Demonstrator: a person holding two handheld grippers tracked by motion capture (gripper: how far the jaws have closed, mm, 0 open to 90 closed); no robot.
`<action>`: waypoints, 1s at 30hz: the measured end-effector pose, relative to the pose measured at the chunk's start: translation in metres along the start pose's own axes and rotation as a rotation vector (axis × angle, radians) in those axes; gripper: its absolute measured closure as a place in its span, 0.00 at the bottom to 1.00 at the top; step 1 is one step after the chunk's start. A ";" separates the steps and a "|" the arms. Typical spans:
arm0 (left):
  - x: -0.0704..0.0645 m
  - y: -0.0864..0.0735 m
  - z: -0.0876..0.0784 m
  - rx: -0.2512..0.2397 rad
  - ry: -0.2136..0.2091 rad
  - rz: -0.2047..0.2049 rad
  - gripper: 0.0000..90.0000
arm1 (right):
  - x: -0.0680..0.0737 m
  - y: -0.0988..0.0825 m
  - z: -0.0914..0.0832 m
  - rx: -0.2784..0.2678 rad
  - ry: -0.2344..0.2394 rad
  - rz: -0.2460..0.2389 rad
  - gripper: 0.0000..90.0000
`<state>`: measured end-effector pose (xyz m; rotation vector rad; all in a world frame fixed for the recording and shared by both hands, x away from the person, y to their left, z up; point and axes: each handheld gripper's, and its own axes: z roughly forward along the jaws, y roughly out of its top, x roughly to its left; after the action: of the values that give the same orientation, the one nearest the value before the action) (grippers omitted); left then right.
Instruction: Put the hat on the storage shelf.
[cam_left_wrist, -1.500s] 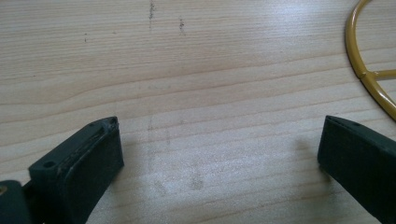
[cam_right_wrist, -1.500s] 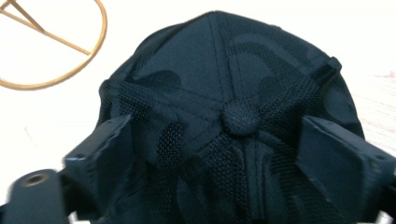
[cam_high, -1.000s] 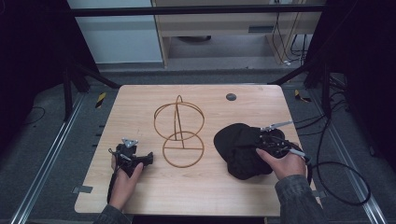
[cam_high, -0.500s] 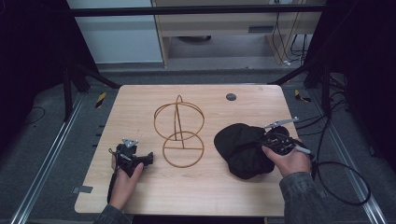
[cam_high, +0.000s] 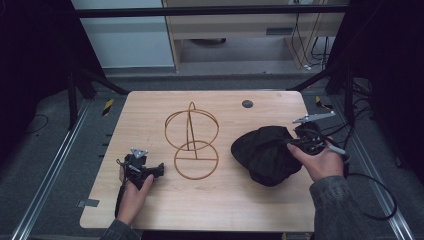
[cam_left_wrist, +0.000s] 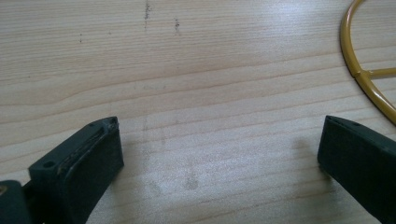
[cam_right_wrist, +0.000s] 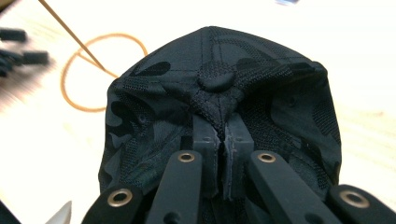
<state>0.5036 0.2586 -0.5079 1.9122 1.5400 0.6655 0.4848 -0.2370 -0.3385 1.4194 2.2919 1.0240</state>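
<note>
Black camouflage-patterned cap (cam_high: 265, 152) sits crumpled at about 4 o'clock on the wooden table (cam_high: 210, 210), just right of the gold wire stand (cam_high: 192, 142) at the centre. The right gripper (cam_right_wrist: 222, 135), at 3 o'clock in the high view, has its jaws pinched together on a fold of the cap's crown just below the top button (cam_right_wrist: 217, 77). The left gripper (cam_left_wrist: 219, 154), held low at 8 o'clock, has its jaws spread wide over bare wood, with the stand's base ring (cam_left_wrist: 364, 70) curving past at its 2 o'clock.
</note>
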 end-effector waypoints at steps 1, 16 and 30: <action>0.000 0.000 0.000 0.000 0.000 0.000 0.00 | 0.001 0.006 -0.005 -0.014 0.002 0.000 0.96; -0.001 0.000 0.000 -0.001 -0.002 -0.001 0.00 | 0.028 0.076 -0.045 -0.185 0.020 -0.038 0.96; -0.002 0.000 0.000 0.000 -0.001 -0.001 0.00 | 0.053 0.109 -0.062 -0.286 0.039 -0.041 0.96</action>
<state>0.5032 0.2568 -0.5078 1.9117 1.5402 0.6640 0.4989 -0.1883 -0.2119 1.2427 2.0875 1.3146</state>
